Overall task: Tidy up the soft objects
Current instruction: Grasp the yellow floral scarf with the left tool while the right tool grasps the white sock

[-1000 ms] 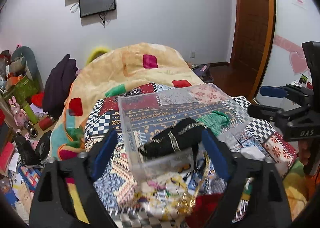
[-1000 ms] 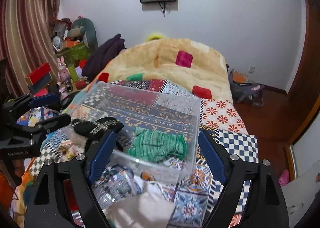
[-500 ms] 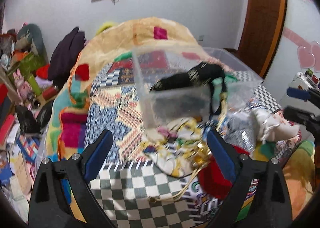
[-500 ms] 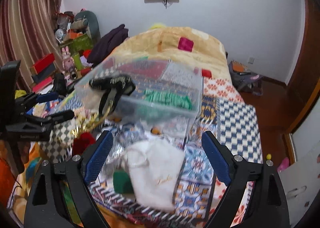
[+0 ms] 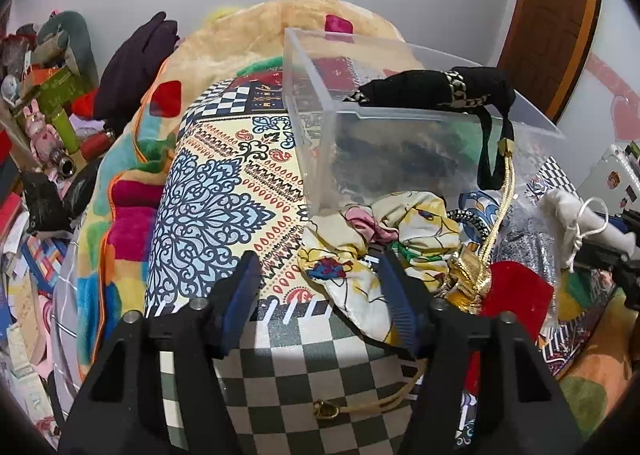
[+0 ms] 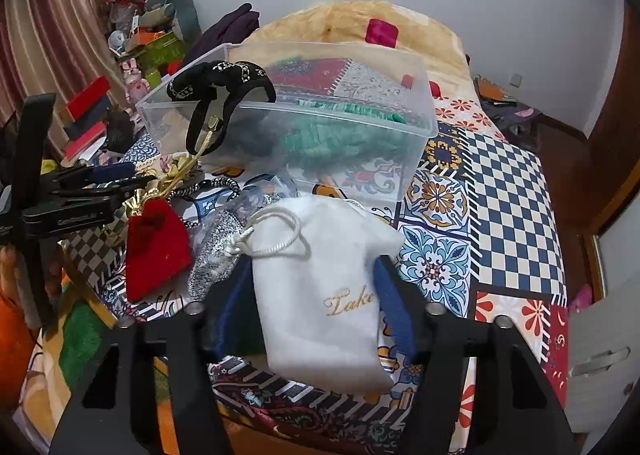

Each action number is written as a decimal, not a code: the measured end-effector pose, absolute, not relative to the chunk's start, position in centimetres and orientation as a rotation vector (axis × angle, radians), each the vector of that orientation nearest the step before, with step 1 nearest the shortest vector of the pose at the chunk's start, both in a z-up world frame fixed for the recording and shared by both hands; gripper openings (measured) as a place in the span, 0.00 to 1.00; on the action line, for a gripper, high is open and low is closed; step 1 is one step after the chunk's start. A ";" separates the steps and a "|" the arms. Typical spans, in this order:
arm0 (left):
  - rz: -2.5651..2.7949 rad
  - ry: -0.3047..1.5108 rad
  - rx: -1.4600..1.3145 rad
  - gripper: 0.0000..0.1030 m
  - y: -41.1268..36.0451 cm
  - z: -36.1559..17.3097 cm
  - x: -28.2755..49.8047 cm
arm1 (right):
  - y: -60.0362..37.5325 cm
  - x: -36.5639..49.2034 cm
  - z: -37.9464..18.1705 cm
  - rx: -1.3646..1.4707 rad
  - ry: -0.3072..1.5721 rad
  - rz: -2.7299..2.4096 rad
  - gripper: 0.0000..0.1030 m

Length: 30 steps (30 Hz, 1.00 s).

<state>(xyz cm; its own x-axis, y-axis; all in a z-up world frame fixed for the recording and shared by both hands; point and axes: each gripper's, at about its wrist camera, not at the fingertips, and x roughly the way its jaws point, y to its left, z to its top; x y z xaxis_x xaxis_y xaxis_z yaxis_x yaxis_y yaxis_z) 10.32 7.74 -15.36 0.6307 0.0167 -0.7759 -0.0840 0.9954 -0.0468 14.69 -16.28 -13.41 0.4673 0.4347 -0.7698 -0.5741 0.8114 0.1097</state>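
Left wrist view: the left gripper (image 5: 316,279) is spread open, grasping nothing, its right finger touching the floral cloth (image 5: 372,243) that lies just near of the clear bin (image 5: 320,143).
Bin rim: a black pouch (image 5: 432,89) is draped over it, its strap dangling outside.
Right wrist view: the right gripper (image 6: 310,307) is released; the white pouch (image 6: 320,279) lies between its fingers on the bedspread (image 6: 512,191), near of the bin.
Pouch axis: near to far, drawstring mouth pointing far-left.
Doing it well: I'd clench mid-body, across the long axis, then lift clear of the red pouch (image 6: 156,243) at left.
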 end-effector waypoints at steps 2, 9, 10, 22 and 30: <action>0.059 0.880 -0.057 0.40 7.3 -15.4 10.2 | -16.2 14.7 -13.4 -0.177 0.891 0.624 0.38; 0.052 0.869 0.019 0.09 5.9 -15.5 9.0 | -16.4 14.4 -12.8 -0.166 0.866 0.616 0.19; 0.053 0.868 0.018 0.07 5.9 -15.4 8.8 | -16.6 14.4 -12.6 -0.160 0.858 0.614 0.18; 0.066 0.686 -0.008 0.06 6.2 -8.8 6.1 | -18.3 14.1 -8.6 -0.101 0.749 0.605 0.18; 0.046 0.543 0.020 0.06 5.4 -4.0 6.9 | -18.4 14.8 -6.4 -0.081 0.679 0.603 0.18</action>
